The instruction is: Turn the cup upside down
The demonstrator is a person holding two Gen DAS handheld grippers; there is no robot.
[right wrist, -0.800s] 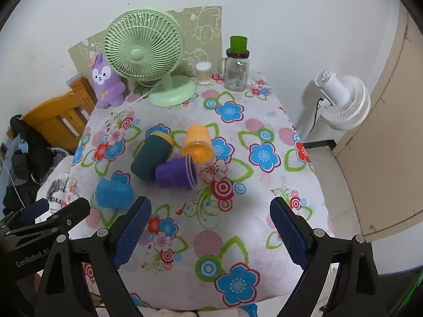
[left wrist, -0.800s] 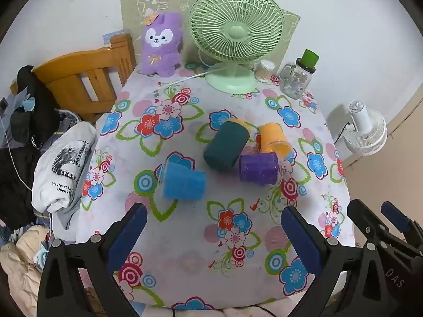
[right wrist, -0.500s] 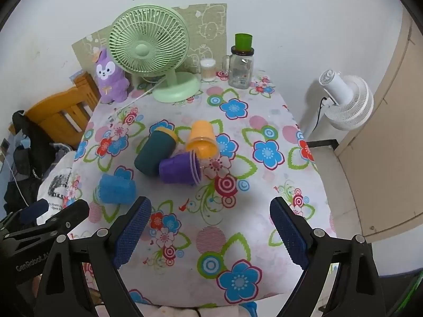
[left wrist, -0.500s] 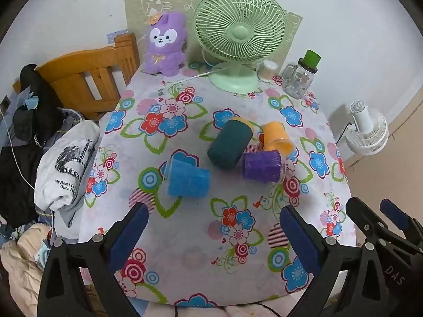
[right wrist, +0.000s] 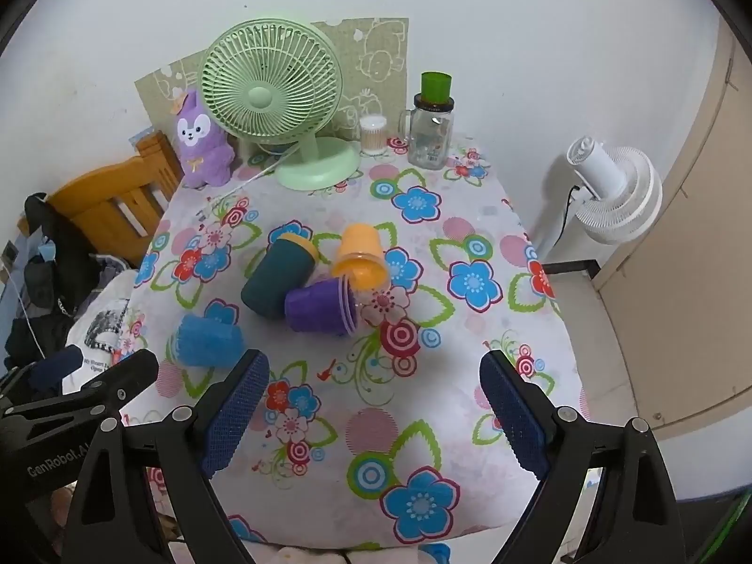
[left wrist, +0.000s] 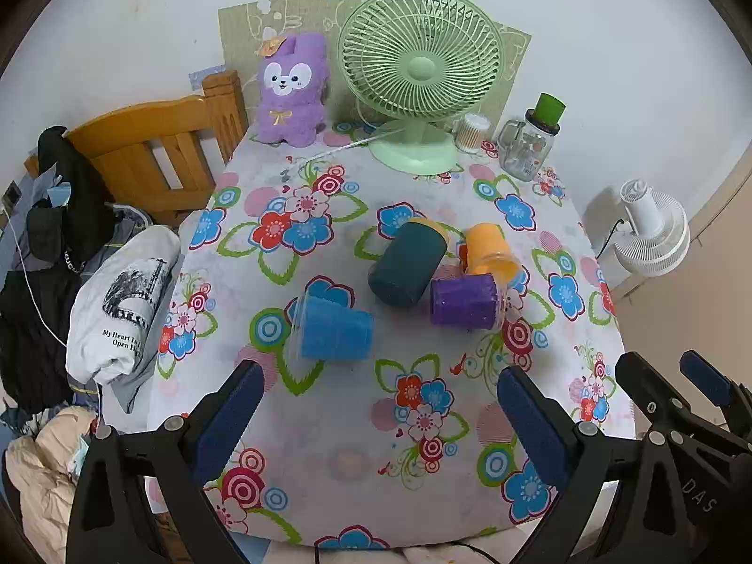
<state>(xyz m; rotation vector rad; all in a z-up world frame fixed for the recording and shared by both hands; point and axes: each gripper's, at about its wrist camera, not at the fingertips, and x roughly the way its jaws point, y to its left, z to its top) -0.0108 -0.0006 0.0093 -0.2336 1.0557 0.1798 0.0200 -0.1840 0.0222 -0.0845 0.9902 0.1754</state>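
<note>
Several cups lie on their sides on the flowered tablecloth point(left wrist: 423, 470). A blue cup point(left wrist: 331, 331) point(right wrist: 207, 340) lies alone at the left. A dark teal cup point(left wrist: 406, 263) point(right wrist: 277, 277), an orange cup point(left wrist: 491, 249) point(right wrist: 359, 254) and a purple cup point(left wrist: 465, 301) point(right wrist: 319, 305) lie bunched at the middle. My left gripper point(left wrist: 376, 413) is open and empty above the table's near edge. My right gripper point(right wrist: 373, 416) is open and empty beside it, also short of the cups.
A green desk fan point(left wrist: 418, 70), a purple plush toy point(left wrist: 291, 89), a glass jar with a green lid point(left wrist: 528, 145) and a small container of swabs point(left wrist: 470, 131) stand at the back. A wooden chair point(left wrist: 155, 150) with clothes is at the left. A white floor fan point(left wrist: 651, 230) stands at the right.
Both grippers have drawn back and up a little from the table, so the cups look slightly smaller. Both stay open. The cups have not moved.
</note>
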